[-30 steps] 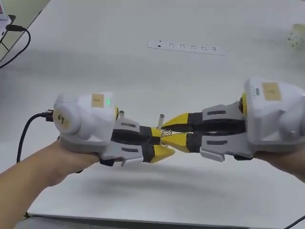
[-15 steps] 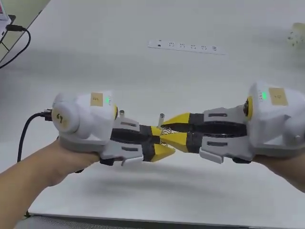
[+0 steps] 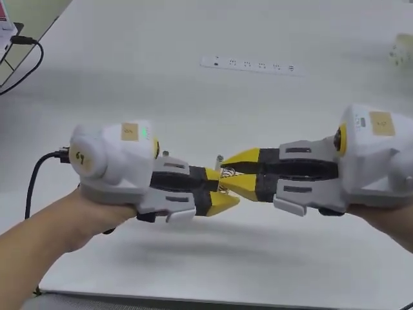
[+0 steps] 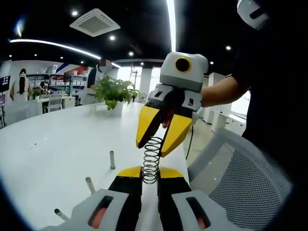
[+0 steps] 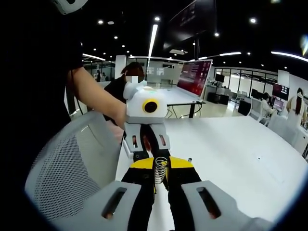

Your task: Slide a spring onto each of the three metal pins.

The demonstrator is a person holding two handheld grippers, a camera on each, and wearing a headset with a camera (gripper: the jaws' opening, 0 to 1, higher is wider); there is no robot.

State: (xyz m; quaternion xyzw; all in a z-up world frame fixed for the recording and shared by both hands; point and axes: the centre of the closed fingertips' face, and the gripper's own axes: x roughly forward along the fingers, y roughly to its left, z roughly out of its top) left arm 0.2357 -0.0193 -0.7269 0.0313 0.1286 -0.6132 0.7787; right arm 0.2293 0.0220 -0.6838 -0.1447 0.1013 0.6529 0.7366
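The left tool has its jaws closed almost together on the near end of a small wire spring, which sticks out straight ahead of its tips. The right tool meets it nose to nose, with its jaws spread in a V astride the spring's far end. Whether its pads press the coils I cannot tell. Three bare pins stand on the table, off to the left of the left tool's jaws.

The spring looks very light and bouncy. Its thin open coils would likely squash or bow under a hard pinch, and the round wire could flick out from smooth pads. It is probably best held gently across the coils near one end, leaving the other end and the hollow centre free to go over a pin. A grip across the middle would likely bend it off line.
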